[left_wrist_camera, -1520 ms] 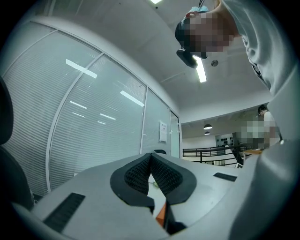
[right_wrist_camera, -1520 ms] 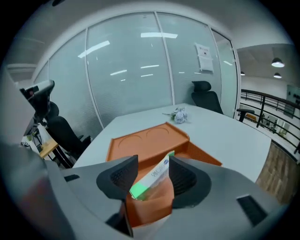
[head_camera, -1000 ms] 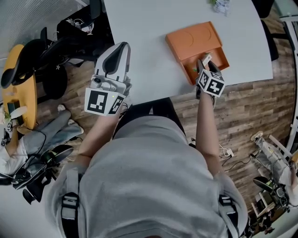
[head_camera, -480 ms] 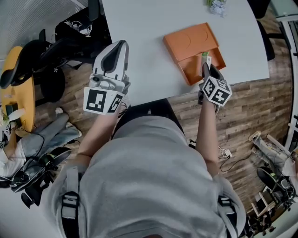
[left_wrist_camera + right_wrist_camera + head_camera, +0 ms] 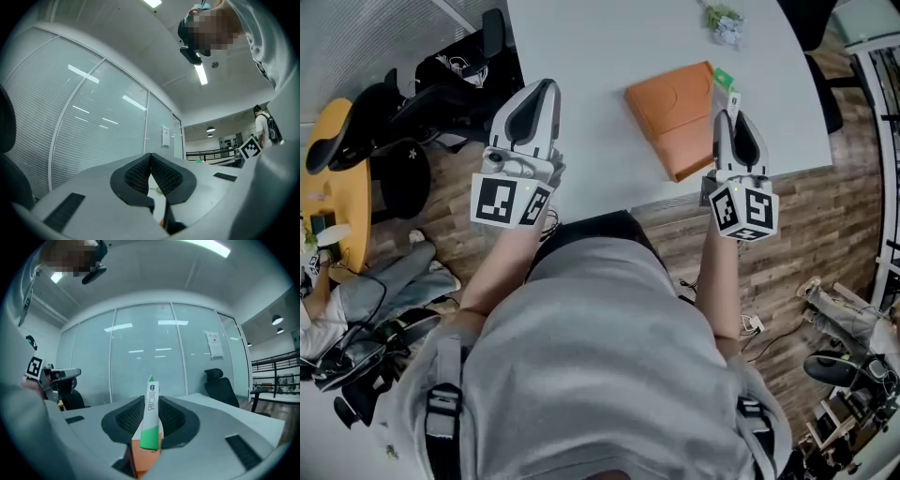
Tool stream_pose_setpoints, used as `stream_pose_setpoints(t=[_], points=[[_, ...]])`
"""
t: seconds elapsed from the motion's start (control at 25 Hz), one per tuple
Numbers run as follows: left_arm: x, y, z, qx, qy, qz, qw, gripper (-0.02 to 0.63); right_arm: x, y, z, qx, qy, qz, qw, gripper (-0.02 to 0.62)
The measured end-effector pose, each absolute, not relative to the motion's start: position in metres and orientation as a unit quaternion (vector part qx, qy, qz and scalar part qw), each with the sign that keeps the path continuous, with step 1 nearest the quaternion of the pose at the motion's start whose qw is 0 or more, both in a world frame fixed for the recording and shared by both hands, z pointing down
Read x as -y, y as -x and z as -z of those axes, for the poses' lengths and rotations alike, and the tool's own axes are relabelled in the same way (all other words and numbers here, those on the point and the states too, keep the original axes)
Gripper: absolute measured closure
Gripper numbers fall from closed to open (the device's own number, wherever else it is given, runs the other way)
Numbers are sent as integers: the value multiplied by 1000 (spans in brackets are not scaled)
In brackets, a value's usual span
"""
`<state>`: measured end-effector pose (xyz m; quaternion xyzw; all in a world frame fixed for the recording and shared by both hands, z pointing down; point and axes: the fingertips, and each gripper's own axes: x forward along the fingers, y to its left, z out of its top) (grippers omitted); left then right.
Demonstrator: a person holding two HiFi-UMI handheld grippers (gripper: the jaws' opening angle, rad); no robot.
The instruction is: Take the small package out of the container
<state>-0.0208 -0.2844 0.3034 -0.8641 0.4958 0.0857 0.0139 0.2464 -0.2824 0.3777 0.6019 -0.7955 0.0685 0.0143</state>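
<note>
The small package is a slim stick packet, white along most of its length with a green end and printed lettering. It stands roughly upright, clamped between the jaws of the right gripper, and in the head view it sits over the right edge of the container. The container is a shallow orange tray with rounded corners. It lies flat and turned at an angle on the white tabletop, close to the near edge.

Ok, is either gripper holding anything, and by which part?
Right gripper: the small green-and-white stick package, pinched around its middle, white tip poking past the fingers. Left gripper: nothing, its pads closed together.
</note>
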Motion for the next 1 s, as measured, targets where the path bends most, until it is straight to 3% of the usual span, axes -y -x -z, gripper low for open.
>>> stream_pose_setpoints(t=[0.32,1.0], points=[[282,33,-282,-503,858,-100,27,586,264,-215,-293,813,-577,21,-78,479],[275,37,-272,-507,855,-105,36,586,248,-188,-278,835,-543,25,-83,480]])
